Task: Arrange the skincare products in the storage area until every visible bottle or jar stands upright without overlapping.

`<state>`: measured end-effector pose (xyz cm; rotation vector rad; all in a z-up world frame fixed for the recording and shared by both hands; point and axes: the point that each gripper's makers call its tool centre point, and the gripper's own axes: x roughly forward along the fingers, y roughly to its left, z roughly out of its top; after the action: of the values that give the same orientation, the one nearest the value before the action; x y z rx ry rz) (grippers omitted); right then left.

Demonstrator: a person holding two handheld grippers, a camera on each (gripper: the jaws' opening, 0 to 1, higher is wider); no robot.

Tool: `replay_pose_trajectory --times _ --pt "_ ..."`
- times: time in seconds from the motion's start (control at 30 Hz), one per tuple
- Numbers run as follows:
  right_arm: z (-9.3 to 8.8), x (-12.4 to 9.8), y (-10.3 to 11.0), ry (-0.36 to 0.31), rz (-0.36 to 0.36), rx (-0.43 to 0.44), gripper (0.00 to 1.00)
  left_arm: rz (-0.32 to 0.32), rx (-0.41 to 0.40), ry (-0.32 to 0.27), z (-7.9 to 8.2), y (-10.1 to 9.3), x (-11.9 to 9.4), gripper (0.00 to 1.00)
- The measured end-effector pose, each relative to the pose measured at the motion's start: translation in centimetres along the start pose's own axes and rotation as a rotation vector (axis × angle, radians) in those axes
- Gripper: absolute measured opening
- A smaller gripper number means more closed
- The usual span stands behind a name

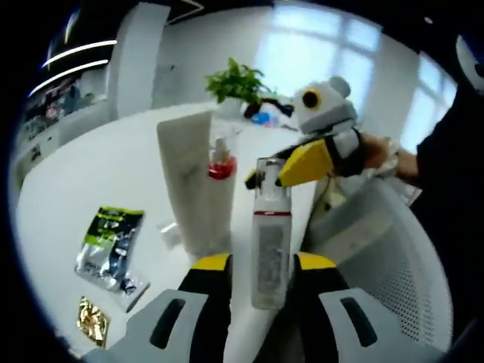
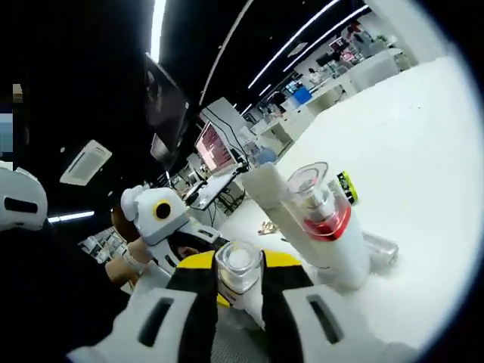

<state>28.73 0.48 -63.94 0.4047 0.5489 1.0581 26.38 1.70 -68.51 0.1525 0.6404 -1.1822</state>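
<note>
Both grippers grasp one clear bottle [image 1: 271, 242] above the white surface's [image 1: 91, 174] edge: left gripper [image 1: 261, 276] fingers clenched on its body, right gripper [image 2: 234, 283] fingers around its cap. A red-collared bottle [image 1: 221, 193] stands beside it.

A glossy white table [image 1: 91, 174] carries a tall white tube [image 1: 185, 178]; beside it stands a red-collared white pump bottle [image 1: 221, 185], with a green-and-black sachet [image 1: 112, 246] and gold foil packet [image 1: 93, 321] nearer the left gripper view's camera.

White table [image 1: 83, 174] – bright windows [image 1: 333, 45], potted plant [image 1: 236, 82]; ceiling strip lights [image 2: 159, 23].
</note>
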Motion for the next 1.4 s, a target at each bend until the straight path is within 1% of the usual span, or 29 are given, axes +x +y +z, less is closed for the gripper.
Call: replay_pose_trajectory --times 0.07,0.13,0.17,0.23,0.33,0.4,0.57,0.6,0.73,0.9,1.3,1.4 --pt "-0.2 0.2 0.0 0.021 -0.013 -0.025 0.20 0.011 0.019 0.020 -0.1 0.2 0.2 0.31" --pt "-0.5 0.3 -0.2 0.047 -0.043 -0.080 0.20 0.019 0.023 0.029 -0.2 0.3 0.3 0.31" --pt "-0.6 0.4 -0.4 0.062 -0.066 -0.124 0.20 0.016 0.030 0.034 -0.2 0.3 0.5 0.31" --pt "-0.6 0.6 -0.3 0.077 -0.081 -0.176 0.20 0.015 0.039 0.047 -0.3 0.3 0.7 0.30" --pt "-1.0 1.0 -0.5 0.131 -0.117 -0.261 0.20 0.036 0.075 0.086 -0.7 0.8 1.1 0.31" --pt "-1.3 1.2 -0.7 0.161 -0.136 -0.290 0.20 0.037 0.084 0.096 -0.8 0.9 1.3 0.30" --pt "-1.7 1.6 -1.2 0.209 -0.175 -0.356 0.20 0.040 0.100 0.104 -0.7 1.1 1.9 0.28" --pt "-1.8 1.6 -1.4 0.222 -0.189 -0.380 0.20 0.041 0.102 0.107 -0.7 1.1 2.0 0.28" --pt "-1.9 1.9 -1.3 0.235 -0.190 -0.420 0.20 0.048 0.109 0.115 -0.8 1.3 2.4 0.31" --pt "-2.2 2.1 -1.9 0.268 -0.218 -0.467 0.20 0.060 0.123 0.132 -1.0 1.6 2.8 0.29" --pt "-2.4 2.3 -2.8 0.281 -0.250 -0.497 0.21 0.086 0.146 0.169 -1.6 2.5 3.8 0.24" --pt "-2.3 2.4 -3.0 0.283 -0.255 -0.510 0.21 0.093 0.147 0.172 -1.5 2.7 3.9 0.24"
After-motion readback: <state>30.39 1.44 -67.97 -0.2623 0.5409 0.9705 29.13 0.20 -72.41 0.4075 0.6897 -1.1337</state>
